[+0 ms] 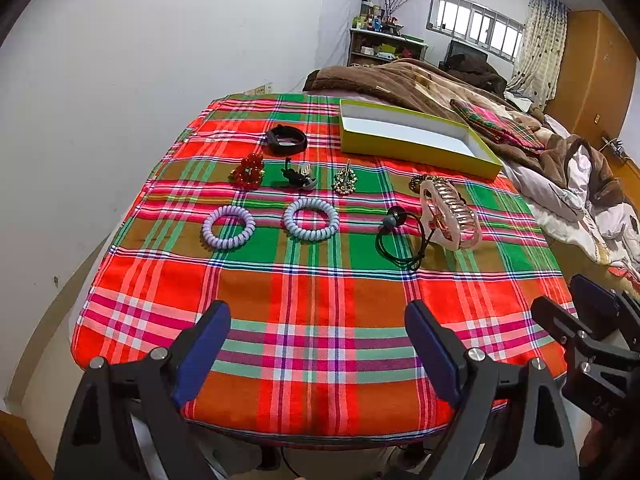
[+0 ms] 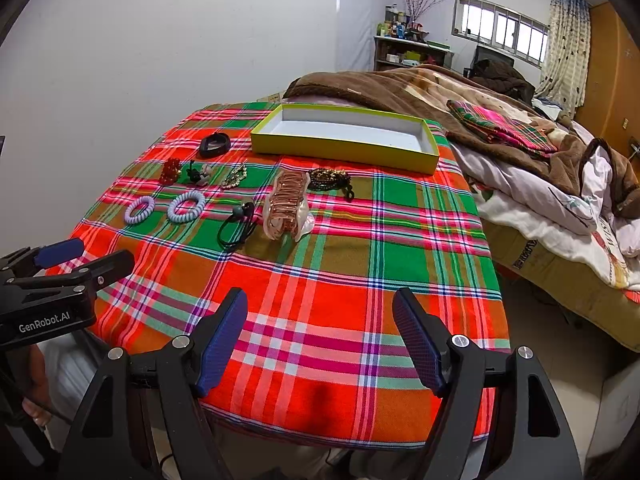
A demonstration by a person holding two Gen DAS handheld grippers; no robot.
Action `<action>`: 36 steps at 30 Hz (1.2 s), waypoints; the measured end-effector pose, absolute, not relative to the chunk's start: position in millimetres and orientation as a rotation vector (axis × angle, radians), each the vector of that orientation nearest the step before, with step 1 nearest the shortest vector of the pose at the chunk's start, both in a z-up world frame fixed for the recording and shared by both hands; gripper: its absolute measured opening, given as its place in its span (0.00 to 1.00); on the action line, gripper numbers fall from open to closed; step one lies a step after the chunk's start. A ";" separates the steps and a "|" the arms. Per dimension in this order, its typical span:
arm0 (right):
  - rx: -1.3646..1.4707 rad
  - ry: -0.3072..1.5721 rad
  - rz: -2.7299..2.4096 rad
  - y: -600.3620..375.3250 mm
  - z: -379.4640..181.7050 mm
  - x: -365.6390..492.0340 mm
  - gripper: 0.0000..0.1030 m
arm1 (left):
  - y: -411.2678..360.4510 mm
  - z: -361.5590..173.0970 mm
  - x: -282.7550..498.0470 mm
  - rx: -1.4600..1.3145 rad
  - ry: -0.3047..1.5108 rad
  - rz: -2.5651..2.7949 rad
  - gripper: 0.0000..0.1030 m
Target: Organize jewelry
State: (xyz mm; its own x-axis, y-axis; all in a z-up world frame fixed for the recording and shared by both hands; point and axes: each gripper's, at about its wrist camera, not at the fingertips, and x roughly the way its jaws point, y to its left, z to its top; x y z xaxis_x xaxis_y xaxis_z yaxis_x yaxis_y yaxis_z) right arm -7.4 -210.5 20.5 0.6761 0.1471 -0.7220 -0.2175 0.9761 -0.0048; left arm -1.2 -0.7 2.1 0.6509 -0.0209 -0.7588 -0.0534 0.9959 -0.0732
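Observation:
A plaid cloth (image 1: 312, 320) covers the table. An empty yellow-green box (image 1: 408, 136) (image 2: 344, 136) stands at the far side. In front of it lie a black band (image 1: 286, 140), a red bead piece (image 1: 248, 172), a black clip (image 1: 298, 178), a gold brooch (image 1: 345, 180), two lilac spiral hair ties (image 1: 229, 227) (image 1: 311, 219), a black elastic (image 1: 400, 240), a pink claw clip (image 1: 450, 212) (image 2: 286, 208) and a dark bead bracelet (image 2: 330, 179). My left gripper (image 1: 318, 344) is open over the near edge. My right gripper (image 2: 320, 336) is open, beside it.
A bed with a brown blanket (image 2: 440, 92) and white quilt (image 2: 560, 200) lies right of the table. A folded plaid cloth (image 2: 500, 128) rests on it. A white wall is on the left; a shelf (image 1: 384, 48) stands at the back.

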 end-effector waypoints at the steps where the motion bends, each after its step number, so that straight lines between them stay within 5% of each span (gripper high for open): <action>1: -0.093 0.804 0.206 -210.4 20.5 -7.5 0.73 | -0.8 2.2 -1.0 -0.092 0.862 0.018 0.88; 36: -0.093 0.806 0.211 -208.9 19.5 -6.5 0.73 | -0.4 3.5 -2.8 -0.113 0.867 0.012 0.88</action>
State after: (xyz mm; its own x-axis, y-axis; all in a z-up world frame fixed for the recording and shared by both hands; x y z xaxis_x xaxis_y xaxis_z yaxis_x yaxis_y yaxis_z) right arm -6.5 -208.9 19.5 0.6724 0.1520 -0.7244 -0.2230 0.9748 -0.0024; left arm -2.8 -0.4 3.5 0.6472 -0.0353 -0.7615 -0.0563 0.9940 -0.0939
